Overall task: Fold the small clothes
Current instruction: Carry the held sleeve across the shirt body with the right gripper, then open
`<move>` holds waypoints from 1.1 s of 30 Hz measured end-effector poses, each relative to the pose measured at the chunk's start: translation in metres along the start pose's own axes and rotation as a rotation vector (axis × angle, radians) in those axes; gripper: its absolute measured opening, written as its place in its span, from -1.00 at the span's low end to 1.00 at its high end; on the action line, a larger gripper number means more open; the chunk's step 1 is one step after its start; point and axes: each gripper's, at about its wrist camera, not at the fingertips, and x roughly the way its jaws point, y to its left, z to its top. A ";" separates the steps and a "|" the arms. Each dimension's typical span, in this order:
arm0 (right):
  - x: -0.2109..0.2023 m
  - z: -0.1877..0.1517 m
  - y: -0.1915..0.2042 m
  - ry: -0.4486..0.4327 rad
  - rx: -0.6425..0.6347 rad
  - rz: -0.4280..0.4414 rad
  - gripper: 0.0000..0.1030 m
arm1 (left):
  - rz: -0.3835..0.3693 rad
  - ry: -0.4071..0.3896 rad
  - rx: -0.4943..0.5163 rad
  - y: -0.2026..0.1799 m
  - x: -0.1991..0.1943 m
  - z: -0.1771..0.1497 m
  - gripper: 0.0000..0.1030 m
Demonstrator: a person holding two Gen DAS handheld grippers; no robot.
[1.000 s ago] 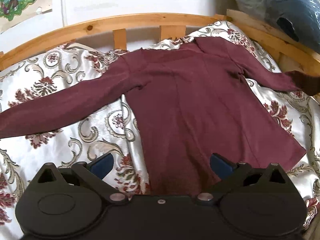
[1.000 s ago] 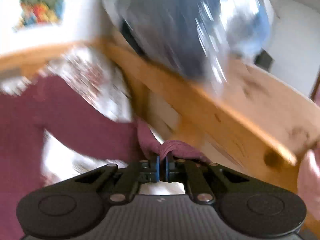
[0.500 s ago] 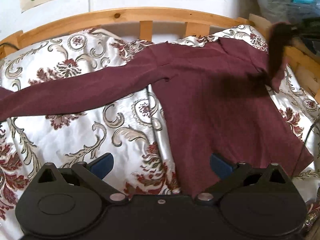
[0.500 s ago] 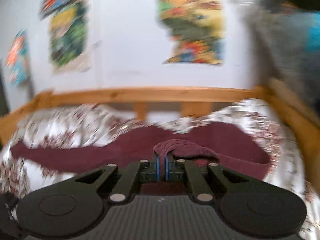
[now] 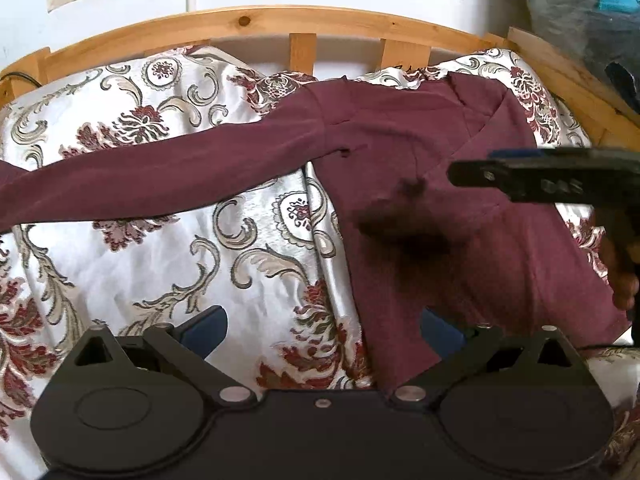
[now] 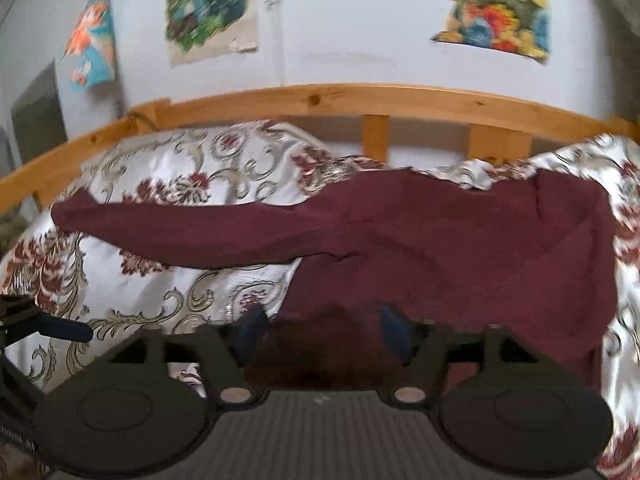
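**A:** On the bed (image 5: 120, 264), the shirt (image 5: 472, 240) lies flat in the centre and right of the left wrist frame. One sleeve is tucked across its body; the other sleeve (image 5: 152, 176) stretches out toward the left edge. So what gets folded next?

**B:** My guess is that long sleeve. Its long axis runs roughly left-right across the frame, rising slightly to the shoulder. The left gripper (image 5: 324, 328) hovers low in the frame with fingers spread wide, nothing in them, straddling the shirt's left edge. The cuff is up and left of it, well apart.

**A:** And the right gripper (image 6: 320, 336)?

**B:** Fingers apart too, holding nothing, hanging over the shirt's body. A bit blurry, though. It's farther from the cuff, so I'd say the left one is the obvious pick: reach left, pinch near the cuff, then swing it across.
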 end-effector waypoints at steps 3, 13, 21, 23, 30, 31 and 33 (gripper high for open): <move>-0.009 -0.014 -0.027 -0.049 0.048 -0.078 0.68 | -0.018 -0.012 -0.021 -0.002 0.006 0.006 0.99; 0.011 -0.046 -0.149 -0.171 0.155 -0.404 0.68 | 0.015 -0.144 -0.094 -0.022 0.052 0.050 0.99; 0.037 -0.042 -0.216 -0.224 0.226 -0.407 0.46 | 0.057 -0.099 -0.106 -0.030 0.091 0.061 0.99; 0.040 -0.039 -0.218 -0.226 0.208 -0.398 0.12 | 0.077 -0.058 -0.082 -0.032 0.101 0.056 0.99; 0.032 -0.036 -0.215 -0.243 0.242 -0.451 -0.78 | 0.097 0.003 -0.042 -0.036 0.121 0.040 0.99; 0.030 -0.035 -0.215 -0.248 0.242 -0.465 -0.78 | 0.097 0.013 -0.035 -0.038 0.124 0.038 0.99; 0.031 -0.036 -0.218 -0.230 0.237 -0.480 -0.78 | 0.121 0.041 -0.018 -0.042 0.131 0.036 0.99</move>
